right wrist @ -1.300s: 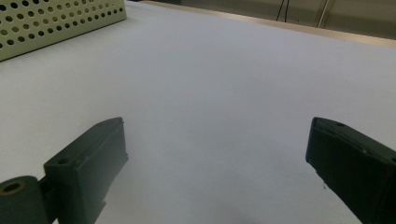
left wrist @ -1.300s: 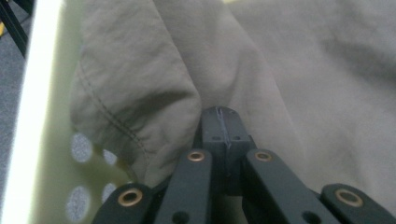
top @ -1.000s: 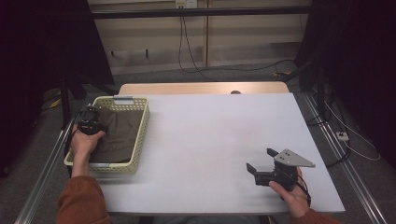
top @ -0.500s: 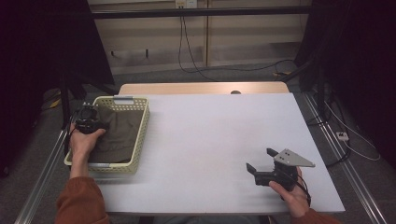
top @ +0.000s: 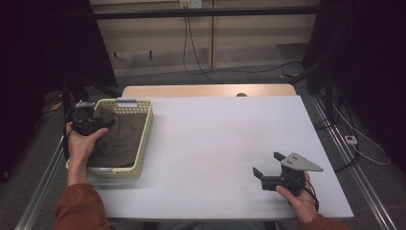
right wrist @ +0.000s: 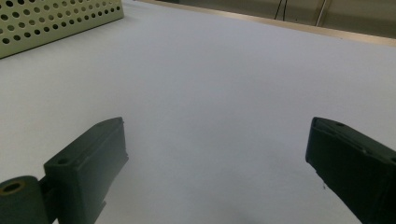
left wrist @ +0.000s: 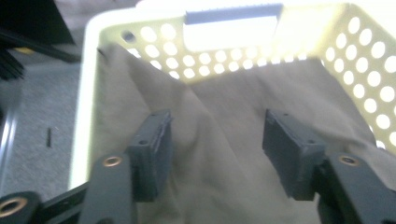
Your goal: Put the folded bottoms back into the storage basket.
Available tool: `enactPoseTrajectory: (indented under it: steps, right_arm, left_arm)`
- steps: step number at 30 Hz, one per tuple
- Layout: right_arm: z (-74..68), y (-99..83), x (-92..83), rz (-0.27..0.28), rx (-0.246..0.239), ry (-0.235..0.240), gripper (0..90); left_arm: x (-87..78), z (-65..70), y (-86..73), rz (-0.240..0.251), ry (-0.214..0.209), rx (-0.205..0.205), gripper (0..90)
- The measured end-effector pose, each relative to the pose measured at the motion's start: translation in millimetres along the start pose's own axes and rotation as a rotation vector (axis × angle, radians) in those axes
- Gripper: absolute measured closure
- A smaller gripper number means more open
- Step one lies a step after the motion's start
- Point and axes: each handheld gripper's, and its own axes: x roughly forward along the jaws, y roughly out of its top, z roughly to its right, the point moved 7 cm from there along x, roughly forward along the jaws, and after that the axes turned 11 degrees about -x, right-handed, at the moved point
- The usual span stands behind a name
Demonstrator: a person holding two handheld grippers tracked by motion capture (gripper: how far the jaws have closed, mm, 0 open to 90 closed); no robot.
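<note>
The brown cloth [top: 119, 139] is lying crumpled inside the pale yellow basket [top: 143, 143], which is sitting at the left edge of the white worktop [top: 215, 143]. In the left gripper view the cloth [left wrist: 224, 140] is bunching up against the basket's far wall [left wrist: 233, 51], below the grey handle [left wrist: 233, 14].

You are holding your left gripper [top: 88, 122] over the basket's left rim, and its fingers [left wrist: 152, 154] have just been opening; they are standing moderately apart just above the cloth, gripping nothing, with a fold rising below the gap between them.

Your right gripper [top: 268, 165] is resting low over the worktop's near right part, well apart from the basket. Its fingers [right wrist: 88, 163] are standing wide with bare worktop between them, and a corner of the basket [right wrist: 56, 18] is showing far off to their left.
</note>
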Motion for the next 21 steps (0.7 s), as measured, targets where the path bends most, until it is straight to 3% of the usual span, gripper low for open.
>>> enactPoseTrajectory:
  steps: [3, 7, 11, 16, 21]
  right_arm:
    - [0.0, -0.1, -0.5, 0.002, 0.001, 0.001, 5.3]
    - [0.3, 0.0, -1.0, 0.003, 0.002, 0.001, 5.2]
    - [1.8, 0.0, -1.5, 0.004, 0.008, -0.006, 5.3]
    - [3.8, -0.7, -2.2, 0.005, 0.014, -0.008, 5.2]
    - [3.2, 0.5, -2.5, 0.01, 0.01, -0.01, 5.2]
  left_arm:
    - [-5.0, 0.2, 3.5, 0.044, -0.019, -0.015, 27.3]
    - [-7.2, 2.1, 4.5, 0.065, -0.03, 0.008, 15.4]
    - [-9.7, 6.5, 6.1, 0.089, -0.086, 0.015, 8.2]
    - [-16.7, 6.8, 10.1, 0.131, -0.118, -0.002, 5.8]
    - [-40.5, 10.0, 17.6, 0.203, -0.138, 0.02, 5.4]
